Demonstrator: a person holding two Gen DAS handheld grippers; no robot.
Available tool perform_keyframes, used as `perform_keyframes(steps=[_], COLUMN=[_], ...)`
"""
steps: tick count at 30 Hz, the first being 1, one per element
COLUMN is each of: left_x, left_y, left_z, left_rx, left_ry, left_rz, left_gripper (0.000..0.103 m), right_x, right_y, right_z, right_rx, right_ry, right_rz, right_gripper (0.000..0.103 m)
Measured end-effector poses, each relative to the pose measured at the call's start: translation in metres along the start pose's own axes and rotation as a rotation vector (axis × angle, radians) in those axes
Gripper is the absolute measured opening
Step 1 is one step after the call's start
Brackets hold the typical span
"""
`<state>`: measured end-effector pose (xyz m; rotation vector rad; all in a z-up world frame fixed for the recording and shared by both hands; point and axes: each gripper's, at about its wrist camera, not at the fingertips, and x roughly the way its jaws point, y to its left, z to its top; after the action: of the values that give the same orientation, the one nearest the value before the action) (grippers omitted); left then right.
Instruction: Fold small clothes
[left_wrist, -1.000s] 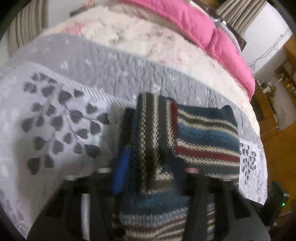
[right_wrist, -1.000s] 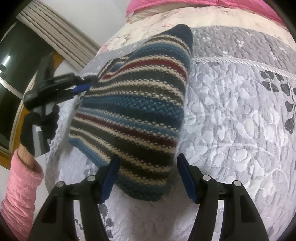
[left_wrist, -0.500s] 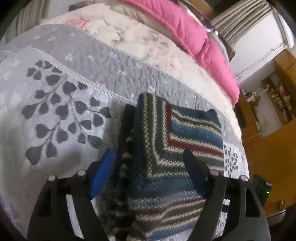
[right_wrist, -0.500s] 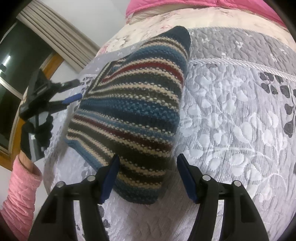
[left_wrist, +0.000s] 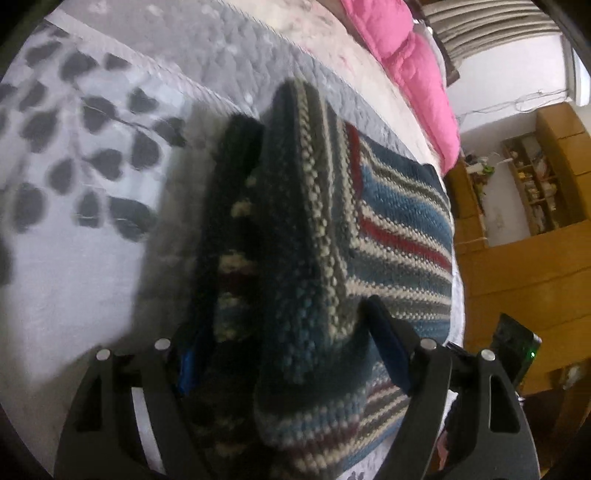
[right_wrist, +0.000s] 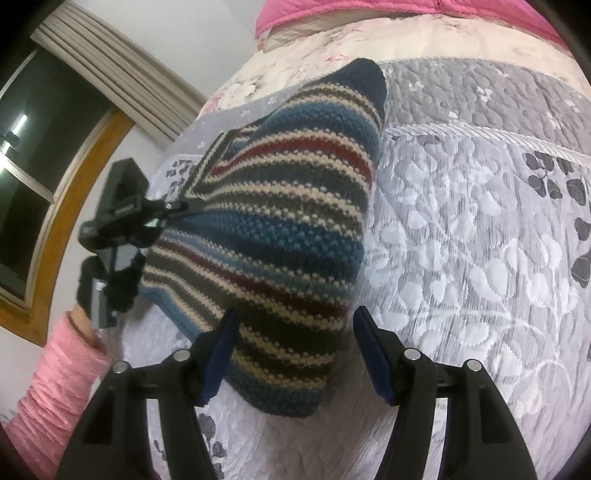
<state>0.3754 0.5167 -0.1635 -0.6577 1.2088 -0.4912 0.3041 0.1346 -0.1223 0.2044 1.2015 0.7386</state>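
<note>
In the right wrist view, the right gripper (right_wrist: 295, 354) hovers with its fingers spread wide, straddling the near corner of the striped knit garment (right_wrist: 280, 229) without pinching it. The garment lies on the grey quilted bed (right_wrist: 480, 258), its long axis running from that near corner away to a dark tip at the far end.

At its left edge, the left gripper (right_wrist: 181, 205) meets the knit. In the left wrist view the left gripper (left_wrist: 284, 354) has its fingers parted around a raised, bunched fold, and whether they pinch it I cannot tell; blur hides the contact.

The left hand looks nearer to a working hold, so the next fold probably turns on carrying that left edge rightward across the garment. No containers are in view; a pink pillow (left_wrist: 424, 70) lies far off.
</note>
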Motion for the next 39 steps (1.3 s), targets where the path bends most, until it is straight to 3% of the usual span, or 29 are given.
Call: perform_keyframes(steps=[5, 11, 13, 16, 17, 20, 21, 23, 27, 33, 39], left_x=[0.015, 0.030, 0.038, 0.044, 0.044, 0.044, 0.043, 0.041, 0.042, 0.042, 0.053], left_y=[-0.003, -0.012, -0.017, -0.023, -0.024, -0.032, -0.033, -0.038, -0.063, -0.101, -0.156], left_z=[0.004, 0.005, 0.005, 0.005, 0.005, 0.000, -0.001, -0.003, -0.017, -0.052, -0.097], left_rx=[0.033, 0.089, 0.107, 0.120, 0.125, 0.164, 0.147, 0.118, 0.167, 0.174, 0.223], left_ry=[0.049, 0.089, 0.103, 0.105, 0.102, 0.090, 0.083, 0.067, 0.043, 0.037, 0.057], left_rz=[-0.050, -0.062, -0.052, -0.041, -0.034, 0.033, 0.020, -0.028, -0.030, -0.147, -0.194], left_gripper=[0.081, 0.090, 0.091, 0.092, 0.089, 0.063, 0.046, 0.039, 0.035, 0.034, 0.034], right_x=[0.012, 0.038, 0.049, 0.072, 0.073, 0.068, 0.066, 0.057, 0.036, -0.019, -0.074], right_y=[-0.009, -0.011, -0.017, -0.034, -0.034, -0.026, -0.023, -0.024, -0.013, -0.011, -0.016], right_z=[0.024, 0.047, 0.052, 0.055, 0.054, 0.053, 0.052, 0.050, 0.043, 0.014, -0.023], right_rx=[0.064, 0.089, 0.121, 0.233, 0.245, 0.209, 0.202, 0.225, 0.200, 0.162, 0.136], right_ry=[0.007, 0.024, 0.036, 0.070, 0.059, 0.042, 0.036, 0.023, 0.009, -0.010, -0.016], right_rz=[0.050, 0.067, 0.106, 0.219, 0.233, 0.212, 0.215, 0.248, 0.259, 0.292, 0.281], right_gripper=[0.072, 0.090, 0.097, 0.097, 0.096, 0.081, 0.072, 0.064, 0.061, 0.060, 0.060])
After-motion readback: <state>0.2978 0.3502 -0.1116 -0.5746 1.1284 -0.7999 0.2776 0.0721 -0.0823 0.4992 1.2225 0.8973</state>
